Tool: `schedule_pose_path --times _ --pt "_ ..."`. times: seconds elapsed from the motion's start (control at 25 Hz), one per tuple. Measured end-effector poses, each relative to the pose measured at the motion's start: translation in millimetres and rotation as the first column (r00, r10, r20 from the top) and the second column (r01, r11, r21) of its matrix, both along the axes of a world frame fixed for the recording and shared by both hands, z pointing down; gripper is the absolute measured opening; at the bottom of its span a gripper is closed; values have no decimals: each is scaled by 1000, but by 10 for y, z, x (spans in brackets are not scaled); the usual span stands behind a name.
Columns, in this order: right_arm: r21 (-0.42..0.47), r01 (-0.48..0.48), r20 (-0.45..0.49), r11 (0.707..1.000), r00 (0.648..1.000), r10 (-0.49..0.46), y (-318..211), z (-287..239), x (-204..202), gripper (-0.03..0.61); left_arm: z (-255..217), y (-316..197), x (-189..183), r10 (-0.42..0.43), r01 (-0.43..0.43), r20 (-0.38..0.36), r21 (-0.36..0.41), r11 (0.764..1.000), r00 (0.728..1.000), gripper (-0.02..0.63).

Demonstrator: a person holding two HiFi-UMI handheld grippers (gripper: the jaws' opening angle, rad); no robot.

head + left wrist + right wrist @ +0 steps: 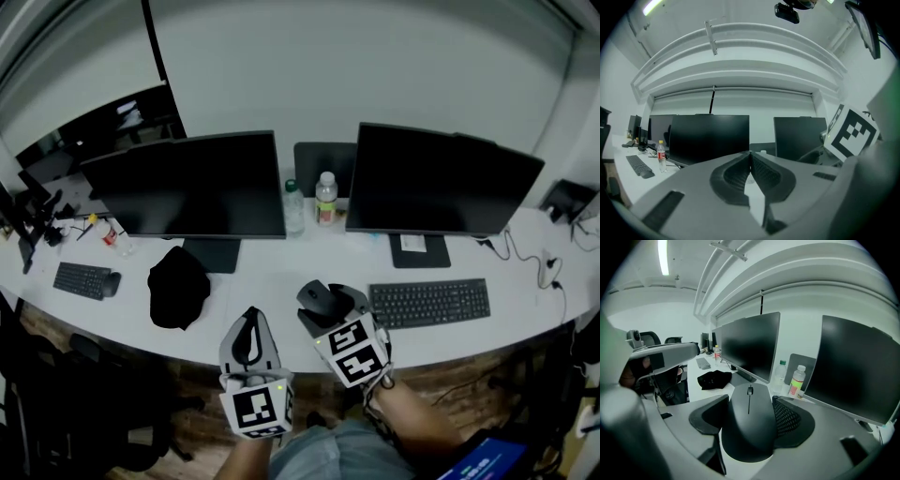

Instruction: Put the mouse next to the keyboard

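Head view: on the white desk [272, 281] the keyboard [429, 302] lies toward 4 o'clock, below the right monitor [441, 178]. The mouse [317, 298] is just off the keyboard's left end, at its 9 o'clock, gripped by the right gripper [326, 306]; whether it touches the desk I cannot tell. The left gripper [249, 323] hangs at 7 o'clock over the desk edge, near a black cloth [178, 286]. Left gripper view: the left gripper [750, 161] has its jaws pressed together with nothing between them. The other gripper's marker cube [851, 133] shows at 3 o'clock. Right gripper view: the right gripper [750, 411] stands wide, both pads against the sides of the mouse [749, 427]. Two bottles [797, 380] stand at 1 o'clock.
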State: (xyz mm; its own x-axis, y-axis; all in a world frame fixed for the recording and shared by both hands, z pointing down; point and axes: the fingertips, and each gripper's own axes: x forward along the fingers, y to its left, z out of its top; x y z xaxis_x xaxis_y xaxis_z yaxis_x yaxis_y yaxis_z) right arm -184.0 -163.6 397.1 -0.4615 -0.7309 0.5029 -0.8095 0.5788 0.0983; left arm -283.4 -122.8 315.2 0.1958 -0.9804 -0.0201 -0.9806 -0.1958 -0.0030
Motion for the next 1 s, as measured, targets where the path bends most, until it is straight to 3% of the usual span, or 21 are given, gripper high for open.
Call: schedule_pose_path --times 0.36,1.0 --pt "13 -77 27 997 997 76 -17 -30 629 301 -8 -147 659 90 -90 3 -11 996 996 5" --pt "-13 -219 30 976 975 219 -9 42 2604 301 44 -320 2477 217 -217 55 -12 976 975 5"
